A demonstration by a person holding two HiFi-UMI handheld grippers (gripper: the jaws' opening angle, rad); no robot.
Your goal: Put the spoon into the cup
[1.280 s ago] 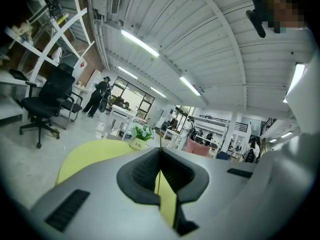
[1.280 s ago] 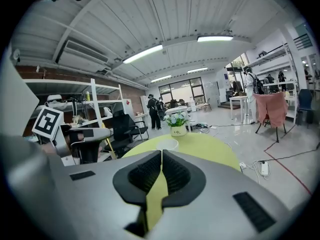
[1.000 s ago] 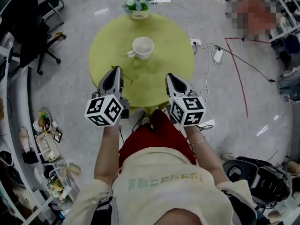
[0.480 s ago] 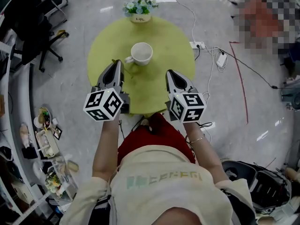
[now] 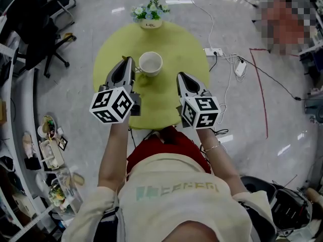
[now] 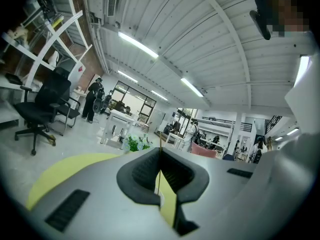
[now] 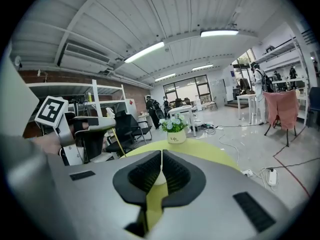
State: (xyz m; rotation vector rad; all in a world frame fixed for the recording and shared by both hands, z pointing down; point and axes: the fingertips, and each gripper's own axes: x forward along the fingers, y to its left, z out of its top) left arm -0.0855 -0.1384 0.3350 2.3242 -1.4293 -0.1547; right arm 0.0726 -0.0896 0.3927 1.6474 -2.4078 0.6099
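We see a matt yellow-green tabletop [image 5: 176,44], a glossy white, ceramic-looking cup [image 5: 150,63] and a polished floor [image 5: 75,100] mirroring lamps. The left claw [image 6: 160,154] and right claw [image 7: 161,154] wear smooth grey plastic shells with ribbed matt black pads [image 7: 142,176].

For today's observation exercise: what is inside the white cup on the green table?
In the head view the cup shows only its bare white inside, with nothing in it. Its near inner wall cannot be seen, as the rim covers it.
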